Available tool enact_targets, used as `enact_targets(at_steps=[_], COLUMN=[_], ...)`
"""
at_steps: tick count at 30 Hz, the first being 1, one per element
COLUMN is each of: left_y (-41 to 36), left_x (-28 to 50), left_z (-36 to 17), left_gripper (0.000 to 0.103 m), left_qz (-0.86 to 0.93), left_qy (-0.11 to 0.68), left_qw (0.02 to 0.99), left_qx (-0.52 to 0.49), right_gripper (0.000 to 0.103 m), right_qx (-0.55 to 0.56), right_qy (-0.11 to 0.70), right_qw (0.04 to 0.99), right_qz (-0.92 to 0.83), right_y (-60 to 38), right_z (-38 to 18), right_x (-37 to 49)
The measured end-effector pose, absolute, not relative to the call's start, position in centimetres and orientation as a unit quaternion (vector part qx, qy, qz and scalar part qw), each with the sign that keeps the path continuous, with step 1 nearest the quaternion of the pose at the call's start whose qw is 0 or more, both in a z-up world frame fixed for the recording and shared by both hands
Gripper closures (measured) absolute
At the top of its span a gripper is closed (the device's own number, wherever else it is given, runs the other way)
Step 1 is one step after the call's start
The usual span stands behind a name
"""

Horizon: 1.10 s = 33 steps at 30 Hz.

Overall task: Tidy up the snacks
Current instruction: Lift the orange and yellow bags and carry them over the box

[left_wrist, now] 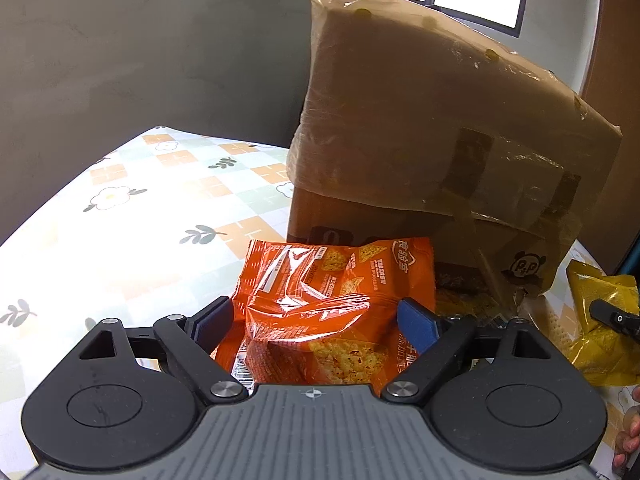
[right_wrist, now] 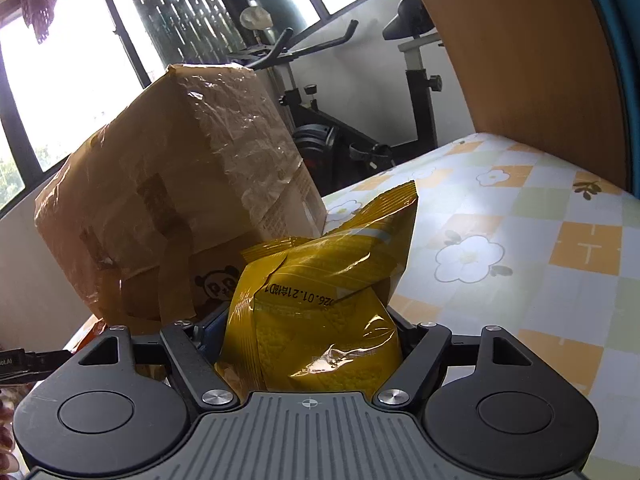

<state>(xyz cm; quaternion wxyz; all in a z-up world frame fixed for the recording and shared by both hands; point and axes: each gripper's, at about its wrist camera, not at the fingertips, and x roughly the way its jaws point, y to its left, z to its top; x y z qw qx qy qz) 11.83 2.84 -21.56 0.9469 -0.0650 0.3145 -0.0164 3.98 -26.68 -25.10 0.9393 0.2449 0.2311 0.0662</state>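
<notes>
A tall cardboard box (left_wrist: 440, 128), wrapped in crinkled tape, stands on a flower-patterned surface (left_wrist: 120, 216). In front of it, a glossy orange snack packet (left_wrist: 336, 308) lies between the wide-spread jaws of the left tool (left_wrist: 316, 320), its long axis pointing toward the box. The right tool (right_wrist: 308, 336) is closed on a crumpled yellow snack bag (right_wrist: 332, 300), which stands upright just beside the box.

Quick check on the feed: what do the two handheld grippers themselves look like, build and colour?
Both match: the left gripper and right gripper have a grey ribbed body with a small crosshair mark, two round black housings, black linkage arms on silver pivot screws, and blue-padded fingers. No cables or sleeves show.
</notes>
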Motion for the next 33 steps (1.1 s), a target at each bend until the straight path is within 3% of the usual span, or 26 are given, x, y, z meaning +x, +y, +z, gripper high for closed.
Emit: enact_targets(at_steps=[7,21,33], left_y=[3.3,3.9,3.0], left_x=[10.7,13.7,14.0], left_z=[-21.9,-23.9,-25.2], left_gripper=[0.012,0.000,0.000], left_qz=[0.002,-0.010,-0.007], left_qy=[0.324,0.342,0.325], left_qw=[0.943,0.934,0.942], left_qx=[-0.082,-0.106,-0.080], right_gripper=[0.031,0.031,0.031], right_qx=[0.256,0.263,0.266], right_qy=[0.232,0.233,0.237], right_qw=[0.935,0.933,0.931], right_qz=[0.075,0.081,0.081], right_y=[-26.9,-26.9,-26.9], right_z=[-25.4,-25.5,-25.6], right_x=[4.1,4.3,4.6])
